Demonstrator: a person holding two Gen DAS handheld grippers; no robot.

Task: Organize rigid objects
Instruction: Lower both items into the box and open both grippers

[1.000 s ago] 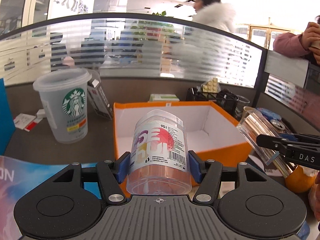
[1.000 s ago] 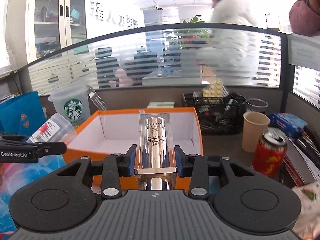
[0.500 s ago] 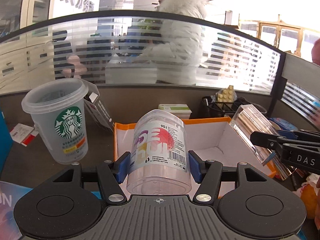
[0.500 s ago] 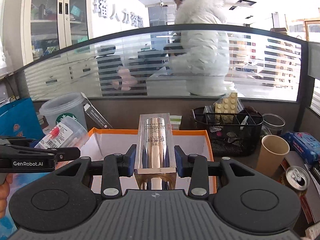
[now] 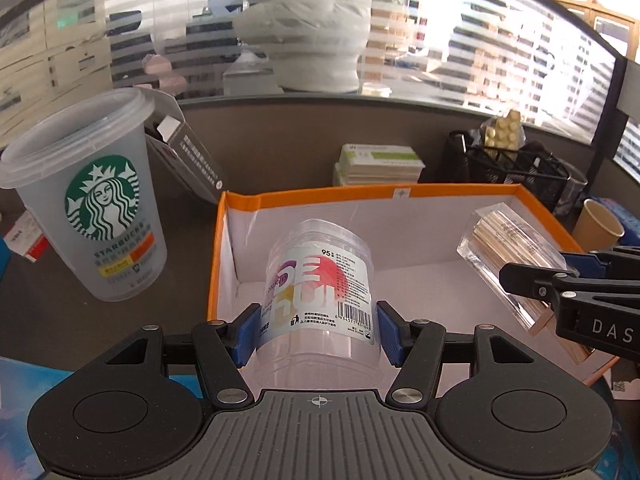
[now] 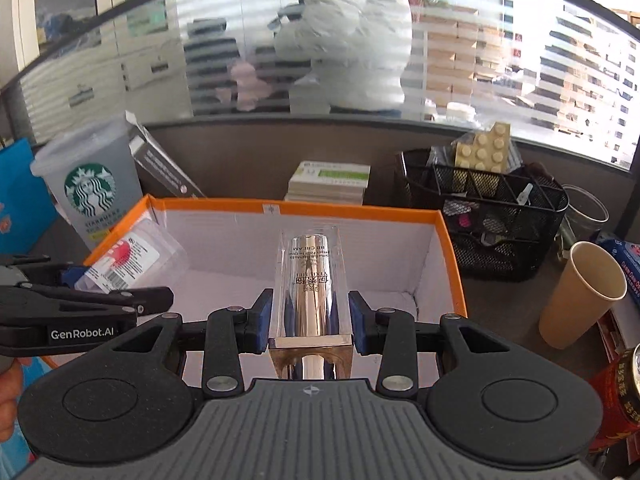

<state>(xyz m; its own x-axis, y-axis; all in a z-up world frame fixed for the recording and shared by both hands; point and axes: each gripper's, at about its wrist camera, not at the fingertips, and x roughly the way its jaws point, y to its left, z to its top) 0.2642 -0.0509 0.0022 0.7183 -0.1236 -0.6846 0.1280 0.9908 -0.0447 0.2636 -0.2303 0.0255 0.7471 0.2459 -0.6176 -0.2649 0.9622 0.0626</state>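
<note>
Far left, a lidded Starbucks cup stands on the desk just beside the orange-rimmed box, clear of the action. Next along, the left gripper clamps its blue pads on a clear plastic jar with a colourful label — jar tilted forward, hanging above the box's near-left corner, likely so it can be set down against that wall. Moving right, the right gripper pinches a clear cosmetic case holding a metallic BB cream tube, gripped low on its body, its far end angled out over the white floor of the box. Both loads hang side by side but apart, so neither blocks the other's drop. Off right, a mesh organizer and paper cup sit outside the box.
</note>
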